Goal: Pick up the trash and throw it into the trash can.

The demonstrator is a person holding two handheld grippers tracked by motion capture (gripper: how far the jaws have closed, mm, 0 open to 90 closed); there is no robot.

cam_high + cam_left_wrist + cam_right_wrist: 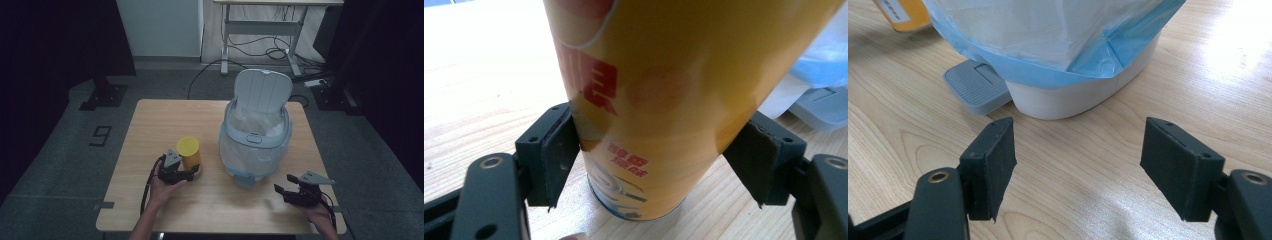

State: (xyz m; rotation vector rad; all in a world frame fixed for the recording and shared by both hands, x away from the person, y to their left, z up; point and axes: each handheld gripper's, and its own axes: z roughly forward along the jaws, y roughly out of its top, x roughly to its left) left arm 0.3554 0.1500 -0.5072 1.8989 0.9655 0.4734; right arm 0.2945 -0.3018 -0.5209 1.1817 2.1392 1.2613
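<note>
The yellow can (pixel 659 100) stands on the wooden counter (pixel 150 120), just left of the lidded bin (pixel 255 140), with the left tongs (pixel 651 160) clamped on its lower body. The right tongs (pixel 1078 160) rest apart near the bin's pedal (pixel 975 87), holding nothing.

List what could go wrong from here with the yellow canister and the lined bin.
The left gripper pinches the tall yellow cardboard canister near its base, so it may tip or swing when lifted. The white pedal bin with its blue-edged plastic liner stands close beside the canister, so a careless swing could knock it. The bin's raised lid leans over the back of the opening, which may narrow the way in. The right gripper is open and steadies nothing.
</note>
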